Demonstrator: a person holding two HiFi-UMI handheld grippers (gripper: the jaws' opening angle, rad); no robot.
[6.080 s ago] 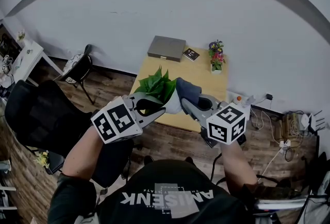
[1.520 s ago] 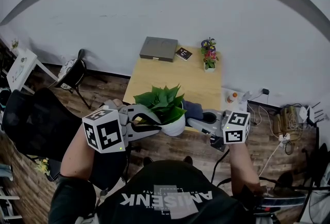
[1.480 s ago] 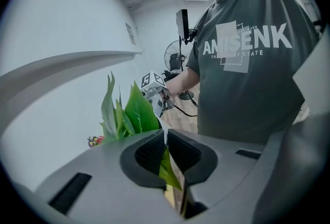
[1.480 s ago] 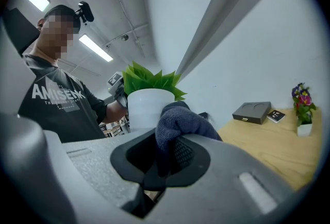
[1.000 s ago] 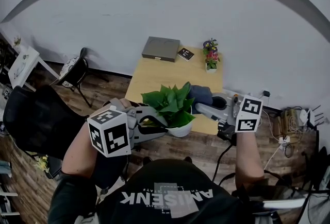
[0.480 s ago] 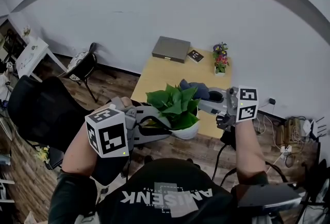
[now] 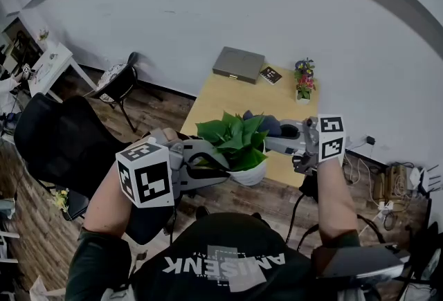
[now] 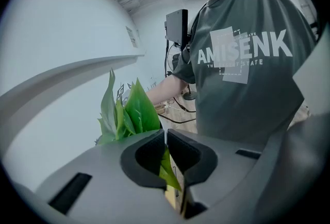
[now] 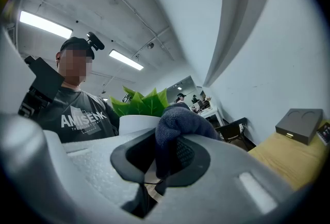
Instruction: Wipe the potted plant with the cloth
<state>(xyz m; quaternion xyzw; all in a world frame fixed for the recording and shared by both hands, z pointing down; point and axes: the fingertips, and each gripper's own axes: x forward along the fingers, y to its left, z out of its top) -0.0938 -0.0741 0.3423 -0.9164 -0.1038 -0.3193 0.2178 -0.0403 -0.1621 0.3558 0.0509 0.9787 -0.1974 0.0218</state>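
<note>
The potted plant (image 7: pixel 232 142) has broad green leaves in a white pot (image 7: pixel 250 174) and is held up over the near edge of the wooden table (image 7: pixel 221 95). My left gripper (image 7: pixel 211 167) is shut on the plant from the left; a green leaf (image 8: pixel 166 165) shows between its jaws (image 8: pixel 166 138). My right gripper (image 7: pixel 278 135) is shut on a dark blue cloth (image 7: pixel 259 122), which rests against the far right side of the leaves. In the right gripper view the cloth (image 9: pixel 178 125) bulges out of the jaws (image 9: pixel 165 140), next to the pot (image 9: pixel 138 122).
A grey box (image 7: pixel 239 64), a small dark booklet (image 7: pixel 270 75) and a little flower pot (image 7: pixel 302 81) stand at the table's far side by the wall. A black chair (image 7: pixel 119 81) and an office chair (image 7: pixel 55 144) are on the left. Cables (image 7: pixel 387 182) lie on the floor at right.
The right gripper has carried the cloth up from beside the pot to the far side of the leaves. The left gripper has kept its hold on the plant.
</note>
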